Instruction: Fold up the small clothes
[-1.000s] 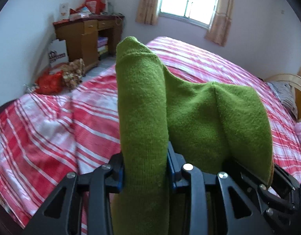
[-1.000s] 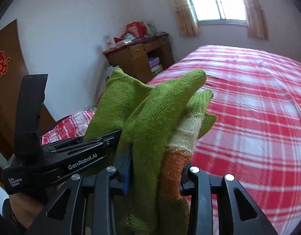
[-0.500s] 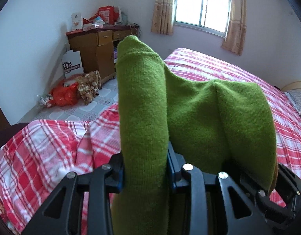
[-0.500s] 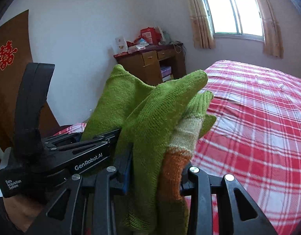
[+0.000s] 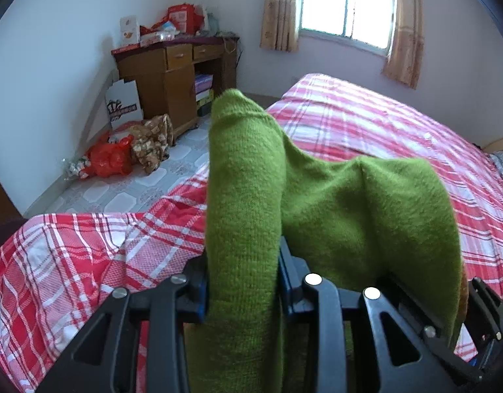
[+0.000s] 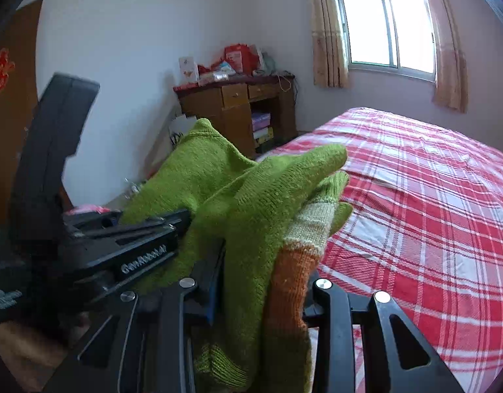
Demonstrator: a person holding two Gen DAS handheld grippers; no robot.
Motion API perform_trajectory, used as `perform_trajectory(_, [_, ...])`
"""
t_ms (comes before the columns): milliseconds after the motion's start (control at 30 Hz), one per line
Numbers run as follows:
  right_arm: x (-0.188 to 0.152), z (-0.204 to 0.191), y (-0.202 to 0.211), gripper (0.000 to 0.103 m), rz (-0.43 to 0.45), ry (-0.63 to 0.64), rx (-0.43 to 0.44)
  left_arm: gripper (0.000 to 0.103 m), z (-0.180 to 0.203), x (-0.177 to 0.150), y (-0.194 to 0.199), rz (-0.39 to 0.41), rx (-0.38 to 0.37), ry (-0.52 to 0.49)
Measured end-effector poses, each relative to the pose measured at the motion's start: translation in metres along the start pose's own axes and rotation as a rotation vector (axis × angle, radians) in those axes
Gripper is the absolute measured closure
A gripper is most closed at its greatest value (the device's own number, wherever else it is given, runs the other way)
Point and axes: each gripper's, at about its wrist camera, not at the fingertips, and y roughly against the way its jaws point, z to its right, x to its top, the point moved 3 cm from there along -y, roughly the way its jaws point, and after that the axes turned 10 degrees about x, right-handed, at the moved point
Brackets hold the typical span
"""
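Note:
A small green knit garment [image 5: 333,209] with a cream and orange band [image 6: 294,262] is held up in the air between both grippers. My left gripper [image 5: 243,281] is shut on one bunched edge of it. My right gripper [image 6: 261,291] is shut on the other edge, green and orange layers together. The left gripper's black body [image 6: 97,252] shows in the right wrist view, close on the left. The red plaid bed [image 5: 366,124] lies below and ahead. The lower part of the garment is hidden behind the fingers.
A wooden desk [image 5: 176,75] piled with red packets stands against the far wall beside the bed. Red bags and a brown bundle [image 5: 127,150] lie on the tiled floor. A curtained window [image 6: 385,32] is at the back. A wooden headboard edge [image 5: 500,140] is at right.
Both grippers have lifted and tilted up with the garment. More of the floor, desk and window shows now. The grip on the garment is unchanged.

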Motion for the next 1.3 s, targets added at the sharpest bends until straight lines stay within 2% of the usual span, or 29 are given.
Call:
perform_trajectory(100, [-0.011,0.023,-0.021,0.068,-0.062,-0.069,0.009,0.061,-0.006,-0.005,-0.015,-0.043,0.007,0.021])
perform_trajectory(167, [-0.021,0.051,-0.033,0.068,-0.097,-0.224,0.091,0.054,-0.012,-0.007,-0.026,-0.074,-0.011,0.057])
perform_trajectory(267, [-0.027,0.075,-0.040,0.064,-0.103,-0.387,0.194,0.046,-0.013,-0.008,-0.031,-0.059,-0.002,0.071])
perform_trajectory(367, [-0.029,0.079,-0.044,0.060,-0.114,-0.419,0.213,0.036,-0.005,-0.008,-0.029,-0.027,0.061,0.031])
perform_trajectory(467, [-0.028,0.085,-0.042,0.057,-0.126,-0.443,0.228,0.026,-0.010,-0.005,-0.036,-0.067,0.041,0.074])
perform_trajectory(500, [-0.028,0.086,-0.037,0.057,-0.121,-0.446,0.223,0.019,-0.015,-0.004,-0.039,-0.085,0.032,0.100])
perform_trajectory(567, [-0.025,0.086,-0.014,0.057,-0.066,-0.439,0.164,0.016,-0.022,-0.004,-0.046,-0.126,0.000,0.157])
perform_trajectory(667, [-0.017,0.076,0.024,0.059,0.038,-0.332,-0.038,0.016,-0.022,-0.003,-0.048,-0.141,-0.020,0.177])
perform_trajectory(700, [-0.012,0.066,0.034,0.071,0.056,-0.265,-0.084,0.016,-0.019,-0.003,-0.046,-0.131,-0.008,0.165])
perform_trajectory(767, [-0.006,0.043,0.042,0.086,0.049,-0.160,-0.067,0.015,-0.015,-0.003,-0.044,-0.115,0.015,0.146])
perform_trajectory(867, [-0.003,0.012,0.036,0.090,0.015,-0.054,-0.030,0.016,-0.015,-0.002,-0.044,-0.109,0.025,0.140])
perform_trajectory(967, [-0.013,-0.001,0.015,0.091,-0.051,0.004,-0.051,0.015,-0.015,-0.002,-0.044,-0.108,0.027,0.138])
perform_trajectory(1033, [-0.027,0.009,-0.009,0.091,-0.131,-0.034,-0.084,0.015,-0.015,-0.003,-0.046,-0.106,0.030,0.129])
perform_trajectory(1067, [-0.033,0.017,-0.016,0.093,-0.141,-0.061,-0.081,0.015,-0.016,-0.002,-0.046,-0.104,0.033,0.124])
perform_trajectory(1100, [-0.034,0.022,-0.016,0.094,-0.119,-0.067,-0.080,0.015,-0.015,-0.002,-0.045,-0.101,0.039,0.119])
perform_trajectory(1300, [-0.029,0.038,-0.026,0.095,-0.120,-0.122,-0.082,0.014,-0.016,-0.005,-0.038,-0.105,0.050,0.108])
